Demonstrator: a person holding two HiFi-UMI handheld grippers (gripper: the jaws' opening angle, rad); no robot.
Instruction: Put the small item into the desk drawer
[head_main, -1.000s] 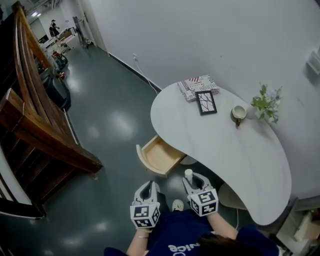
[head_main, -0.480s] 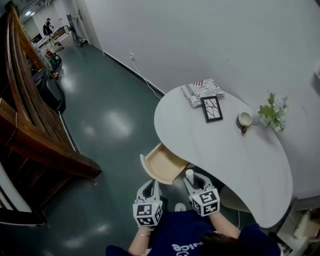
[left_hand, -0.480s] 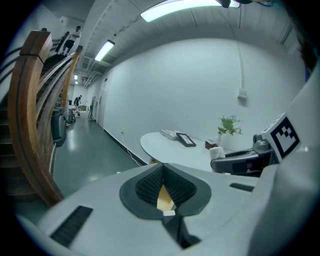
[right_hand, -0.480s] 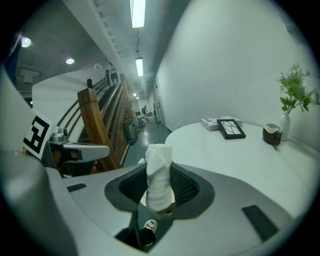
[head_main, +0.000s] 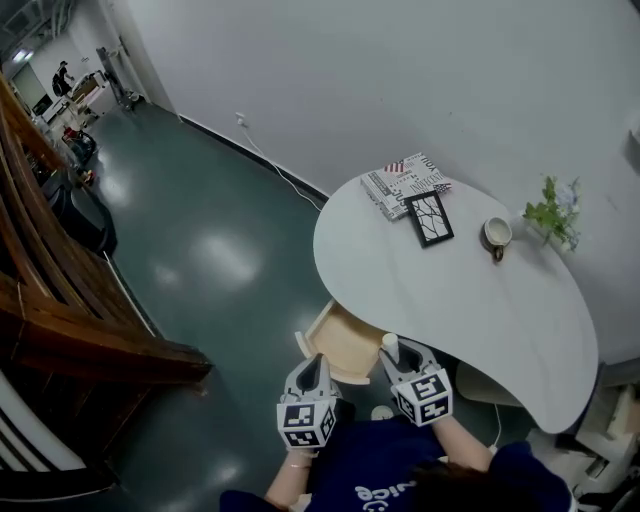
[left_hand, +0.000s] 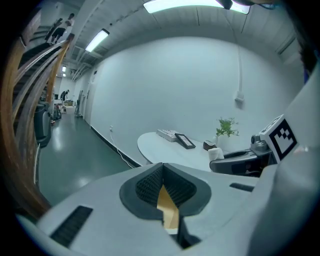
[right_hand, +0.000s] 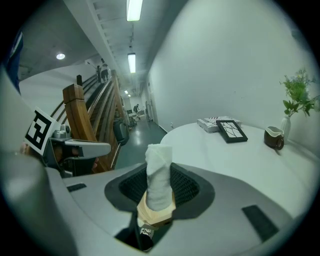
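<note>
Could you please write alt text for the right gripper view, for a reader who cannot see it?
The right tongs grip a small white roll, which stands upright between them. Beyond lies a rounded white desk with a picture frame, a cup and a plant.

Framed picture (head_main: 429, 218), magazines (head_main: 400, 182), cup (head_main: 496, 232) (potted plant (head_main: 558, 212) near it)

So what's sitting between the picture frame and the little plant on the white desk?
A cup sits there, between the picture frame and the plant. The head view shows it best, looking down from above.
</note>
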